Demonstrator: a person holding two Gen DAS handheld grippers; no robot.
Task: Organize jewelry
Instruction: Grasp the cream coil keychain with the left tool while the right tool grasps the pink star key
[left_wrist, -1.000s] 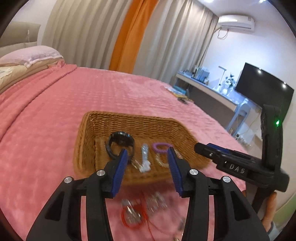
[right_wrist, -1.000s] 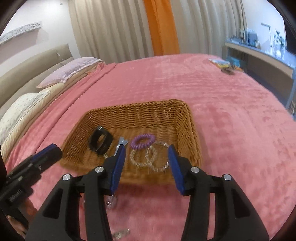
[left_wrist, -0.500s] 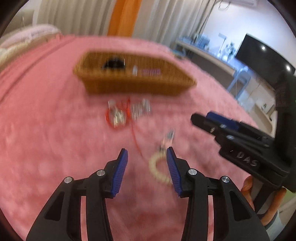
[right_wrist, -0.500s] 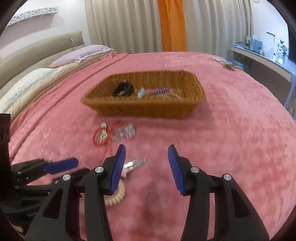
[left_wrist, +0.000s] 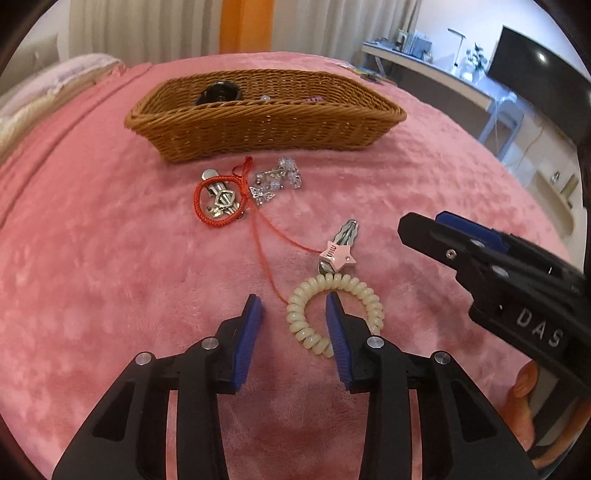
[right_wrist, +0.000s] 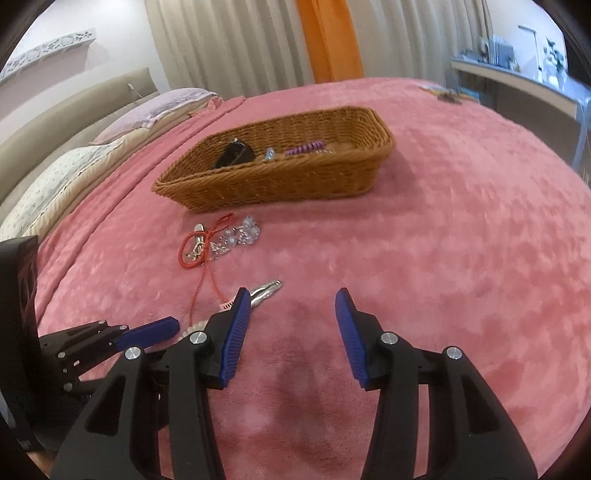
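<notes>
the left tool (left_wrist: 293, 308) hangs spread over the cream coil hair tie (left_wrist: 334, 314), one finger inside its loop. closing could snag the red cord (left_wrist: 266, 254) just beside it. the right tool (right_wrist: 290, 301) is spread, empty. ahead lie the star clip (left_wrist: 338, 254), a trinket cluster (left_wrist: 240, 190), then the wicker basket (left_wrist: 266, 122).
</notes>
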